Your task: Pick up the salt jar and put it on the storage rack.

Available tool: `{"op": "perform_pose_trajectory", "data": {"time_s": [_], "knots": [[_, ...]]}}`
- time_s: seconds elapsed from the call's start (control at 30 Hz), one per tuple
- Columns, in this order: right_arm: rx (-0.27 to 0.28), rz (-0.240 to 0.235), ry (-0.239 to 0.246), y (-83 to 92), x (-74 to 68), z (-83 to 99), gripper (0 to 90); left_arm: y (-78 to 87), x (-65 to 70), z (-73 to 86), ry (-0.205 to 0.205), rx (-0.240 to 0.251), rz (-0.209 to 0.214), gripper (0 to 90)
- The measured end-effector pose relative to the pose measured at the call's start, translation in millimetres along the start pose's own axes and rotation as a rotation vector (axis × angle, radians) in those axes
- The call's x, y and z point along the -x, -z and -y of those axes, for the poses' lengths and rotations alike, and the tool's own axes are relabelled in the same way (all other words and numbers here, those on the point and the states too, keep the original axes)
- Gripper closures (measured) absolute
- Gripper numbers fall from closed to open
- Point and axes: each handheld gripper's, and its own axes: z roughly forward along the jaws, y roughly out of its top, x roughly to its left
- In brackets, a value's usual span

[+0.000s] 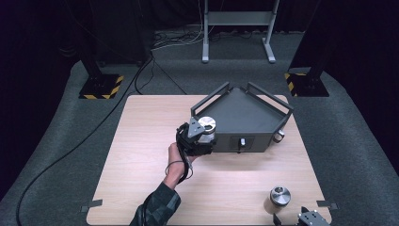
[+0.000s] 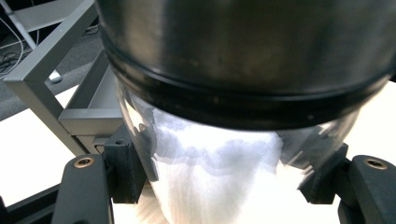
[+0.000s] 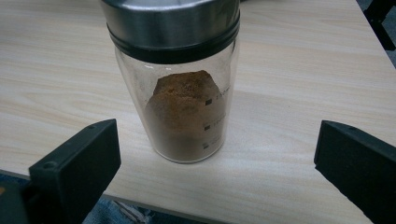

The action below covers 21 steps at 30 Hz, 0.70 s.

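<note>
left tongs (image 1: 200,136): clamping the white-powder jar (image 1: 206,128), holding it at the grey tray's (image 1: 244,113) near-left corner
right tongs (image 3: 215,158): gaping open, facing the brown-spice jar (image 3: 180,79) standing on the table (image 1: 141,141)
progress: first jar arriving, not yet set down; second still waiting

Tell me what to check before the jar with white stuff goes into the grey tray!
1. Left gripper clamped on the glass jar of white powder: ok.
2. Its steel lid on: ok.
3. Jar over the dark grey metal tray: not ok, at its front corner.
4. Tray floor bare: ok.
5. Right gripper open, apart from the glass jar of brown powder: ok.
6. Brown jar upright on the light wooden table: ok.
</note>
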Motion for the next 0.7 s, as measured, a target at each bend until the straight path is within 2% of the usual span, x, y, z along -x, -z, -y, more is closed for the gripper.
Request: {"op": "perform_pose_trajectory", "data": {"time_s": [0.7], "knots": [[-0.001, 0.001, 0.0, 0.4, 0.2, -0.2, 0.0, -9.9, -7.2, -8.1, 0.033, 0.013, 0.015, 31.4]]}}
